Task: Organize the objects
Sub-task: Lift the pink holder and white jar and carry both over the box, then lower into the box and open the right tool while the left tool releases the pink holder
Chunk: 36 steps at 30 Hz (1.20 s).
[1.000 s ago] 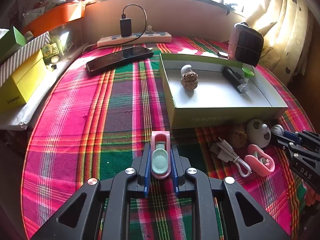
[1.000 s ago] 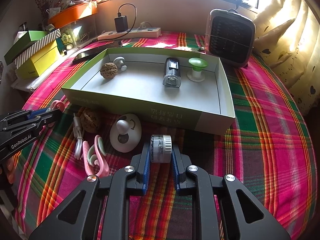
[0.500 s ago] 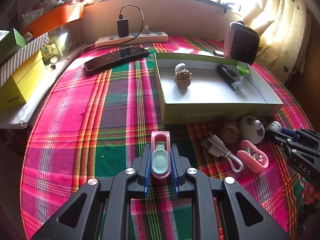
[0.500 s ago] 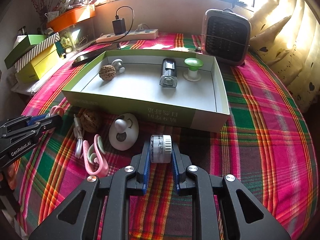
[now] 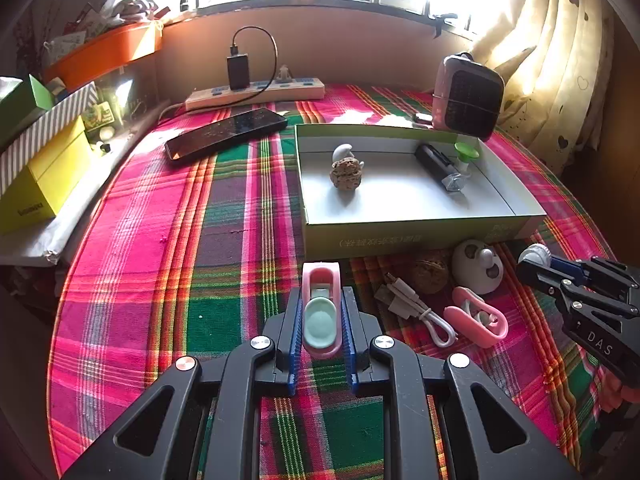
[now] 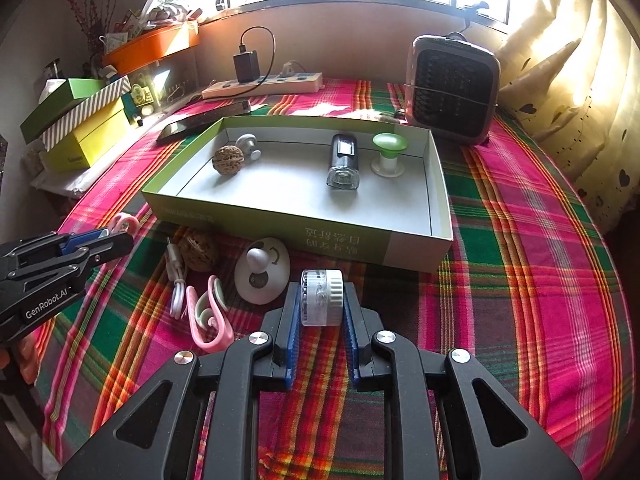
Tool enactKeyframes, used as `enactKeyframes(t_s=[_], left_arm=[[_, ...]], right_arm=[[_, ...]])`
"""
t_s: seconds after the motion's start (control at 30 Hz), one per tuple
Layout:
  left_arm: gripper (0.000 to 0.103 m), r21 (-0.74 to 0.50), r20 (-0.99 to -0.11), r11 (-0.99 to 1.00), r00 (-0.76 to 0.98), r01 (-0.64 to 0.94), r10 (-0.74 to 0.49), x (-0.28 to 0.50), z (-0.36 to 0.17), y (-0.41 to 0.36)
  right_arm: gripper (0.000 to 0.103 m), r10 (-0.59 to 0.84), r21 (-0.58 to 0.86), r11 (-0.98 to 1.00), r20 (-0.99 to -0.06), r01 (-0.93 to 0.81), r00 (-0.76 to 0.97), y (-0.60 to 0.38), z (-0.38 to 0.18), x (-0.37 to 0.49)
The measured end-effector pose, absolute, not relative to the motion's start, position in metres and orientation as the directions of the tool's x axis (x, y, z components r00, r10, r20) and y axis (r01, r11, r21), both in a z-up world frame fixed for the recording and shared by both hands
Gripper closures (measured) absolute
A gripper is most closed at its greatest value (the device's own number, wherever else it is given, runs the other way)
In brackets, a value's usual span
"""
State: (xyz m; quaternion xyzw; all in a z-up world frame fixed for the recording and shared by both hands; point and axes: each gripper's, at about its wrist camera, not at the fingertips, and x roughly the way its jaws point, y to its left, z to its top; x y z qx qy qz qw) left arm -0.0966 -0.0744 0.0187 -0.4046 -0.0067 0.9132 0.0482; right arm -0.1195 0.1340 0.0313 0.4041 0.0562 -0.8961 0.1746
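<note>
Left tool (image 5: 321, 316) is clamped on a pink clip with a mint pad (image 5: 320, 312), and my right tool (image 6: 321, 298) is pinching a small clear cylinder with a white cap (image 6: 322, 298). Both hang above the plaid-covered bench (image 6: 520, 260), just short of the green-walled box (image 6: 304, 236). That box is where stuff goes, I reckon: a walnut (image 6: 228, 159), a bike light (image 6: 343, 160) and a green-topped spool (image 6: 390, 152) sit inside already.

For the drop, I'd lift each piece clear over the near wall before letting go, and aim for the bare middle so nothing gets knocked. The cylinder looks like it'd roll, so set it low and on its flat end.

Outside, near the wall, are another walnut (image 6: 198, 249), a white egg-shaped gadget (image 6: 262, 270), a white cable (image 6: 176, 280) and a second pink clip (image 6: 210, 314).
</note>
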Motion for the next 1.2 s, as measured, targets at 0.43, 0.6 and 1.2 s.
enactKeyframes(t_s=[0.43, 0.6, 1.2], left_arm=[[0.087, -0.089, -0.726, -0.989, -0.673, -0.117, 0.145, -0.100, 0.035, -0.066], [0.087, -0.092, -0.727, -0.986, -0.667, -0.135, 0.160, -0.109, 0.039, -0.061], [0.087, -0.113, -0.736, -0.978, -0.646, -0.176, 0.201, -0.158, 0.044, -0.047]], right_arm=[[0.083, -0.297, 0.046, -0.923, -0.714, 0.381, -0.634, 0.132, 0.050, -0.125], [0.083, -0.310, 0.047, -0.917, -0.706, 0.396, -0.636, 0.128, 0.059, -0.136], [0.083, -0.336, 0.018, -0.883, -0.720, 0.469, -0.607, 0.096, 0.063, -0.211]])
